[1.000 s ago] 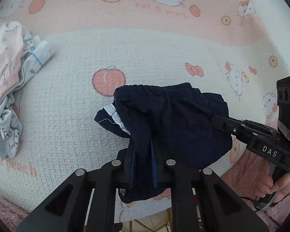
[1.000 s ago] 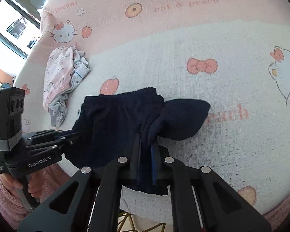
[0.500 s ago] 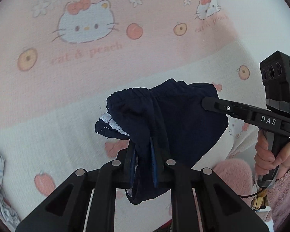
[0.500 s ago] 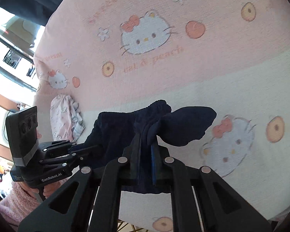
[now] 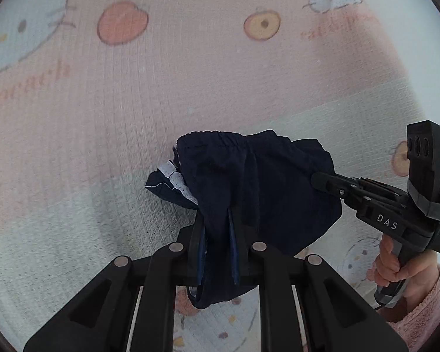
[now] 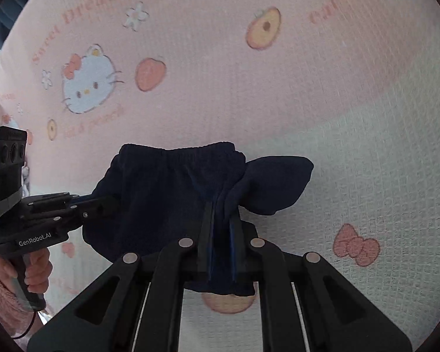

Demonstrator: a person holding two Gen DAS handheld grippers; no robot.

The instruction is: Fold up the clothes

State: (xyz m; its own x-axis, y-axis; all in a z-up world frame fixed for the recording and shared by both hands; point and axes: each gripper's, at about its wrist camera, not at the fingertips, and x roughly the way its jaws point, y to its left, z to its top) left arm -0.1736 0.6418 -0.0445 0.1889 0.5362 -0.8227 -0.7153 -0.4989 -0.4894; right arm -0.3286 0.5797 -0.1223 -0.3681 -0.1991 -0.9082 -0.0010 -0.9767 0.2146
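Both hands up over bed, pink cartoon-cat blanket under everything. Navy shorts hanging in air between my grippers, off blanket. Left gripper fingers nearly closed, pinching bunched fabric at one side. Right gripper fingers easing apart slightly, other side's fabric still pinched between them.
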